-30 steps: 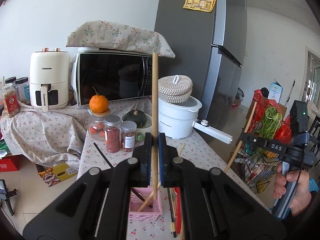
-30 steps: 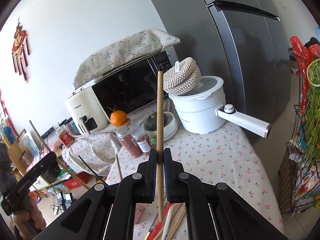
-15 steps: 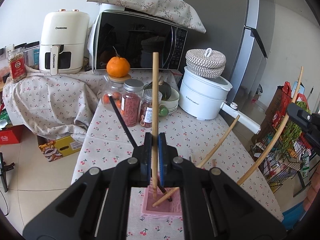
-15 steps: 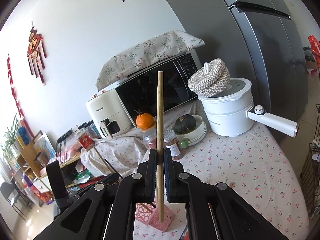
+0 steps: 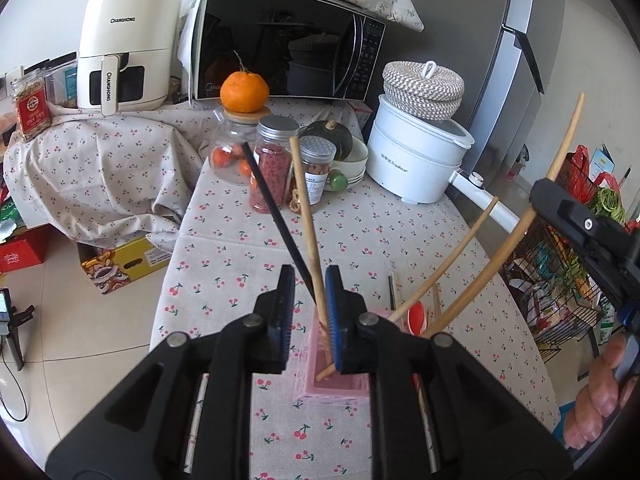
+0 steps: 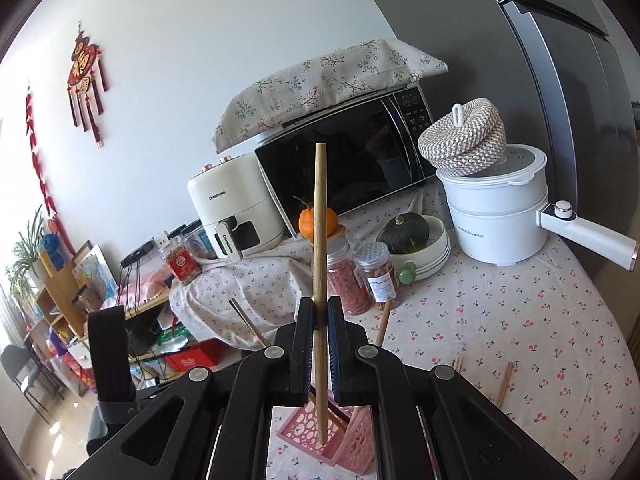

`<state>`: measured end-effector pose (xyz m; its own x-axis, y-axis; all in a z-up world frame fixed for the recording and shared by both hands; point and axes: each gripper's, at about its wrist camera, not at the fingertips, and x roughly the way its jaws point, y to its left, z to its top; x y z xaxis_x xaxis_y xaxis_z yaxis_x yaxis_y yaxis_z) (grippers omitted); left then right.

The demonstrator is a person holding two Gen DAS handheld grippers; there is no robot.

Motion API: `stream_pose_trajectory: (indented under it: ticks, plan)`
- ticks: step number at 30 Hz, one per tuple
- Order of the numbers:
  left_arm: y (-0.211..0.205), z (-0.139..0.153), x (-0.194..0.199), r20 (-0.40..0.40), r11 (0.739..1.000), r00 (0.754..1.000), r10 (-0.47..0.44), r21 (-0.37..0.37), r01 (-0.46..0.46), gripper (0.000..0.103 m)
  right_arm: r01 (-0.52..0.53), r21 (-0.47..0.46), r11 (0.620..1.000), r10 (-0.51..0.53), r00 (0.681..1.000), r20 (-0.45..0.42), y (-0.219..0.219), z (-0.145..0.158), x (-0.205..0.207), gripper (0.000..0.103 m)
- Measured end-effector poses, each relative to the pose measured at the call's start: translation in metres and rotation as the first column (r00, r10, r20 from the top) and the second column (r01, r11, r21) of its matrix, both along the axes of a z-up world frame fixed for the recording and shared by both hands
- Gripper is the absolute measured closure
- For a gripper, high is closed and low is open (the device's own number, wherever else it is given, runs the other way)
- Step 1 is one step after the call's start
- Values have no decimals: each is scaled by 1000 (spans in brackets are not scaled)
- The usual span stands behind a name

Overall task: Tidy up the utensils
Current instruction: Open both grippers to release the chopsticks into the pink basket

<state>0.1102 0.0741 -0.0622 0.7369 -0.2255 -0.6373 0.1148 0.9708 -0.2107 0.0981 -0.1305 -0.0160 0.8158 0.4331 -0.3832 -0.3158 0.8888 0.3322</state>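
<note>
A pink perforated holder [image 5: 340, 384] stands on the cherry-print table; it also shows in the right wrist view [image 6: 348, 436]. My left gripper [image 5: 307, 280] is open just above it. A wooden chopstick [image 5: 306, 216] leans loose between its jaws with its lower end in the holder, beside a black chopstick [image 5: 276, 220] and another wooden one [image 5: 448, 264]. My right gripper [image 6: 320, 312] is shut on an upright wooden chopstick [image 6: 320, 232] whose lower tip is over the holder. That chopstick also shows in the left wrist view [image 5: 556, 168].
Spice jars [image 5: 274, 164], an orange on a glass jar [image 5: 244, 92], a squash in bowls [image 5: 334, 136] and a white electric pot [image 5: 420, 164] stand at the table's back. A microwave [image 5: 288, 44] and air fryer [image 5: 128, 48] are behind. Loose chopsticks [image 6: 504, 384] lie on the cloth.
My left gripper has opened and let go of its wooden chopstick, which now leans in the pink holder. My right gripper has lowered its chopstick closer over the holder.
</note>
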Motion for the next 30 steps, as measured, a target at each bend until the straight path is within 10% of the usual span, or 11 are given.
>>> stream_pose_trajectory:
  ticks: [24,30]
  plan:
    - [15,-29,-5,-164,993,986,-21,107,39,59,33,-135,990,-43,996,-78,46,-38,25,94]
    - [16,-24,-8,-154,994,988,-21,101,37,53,26,-97,995,-28,999,-24,37,-17,10,74]
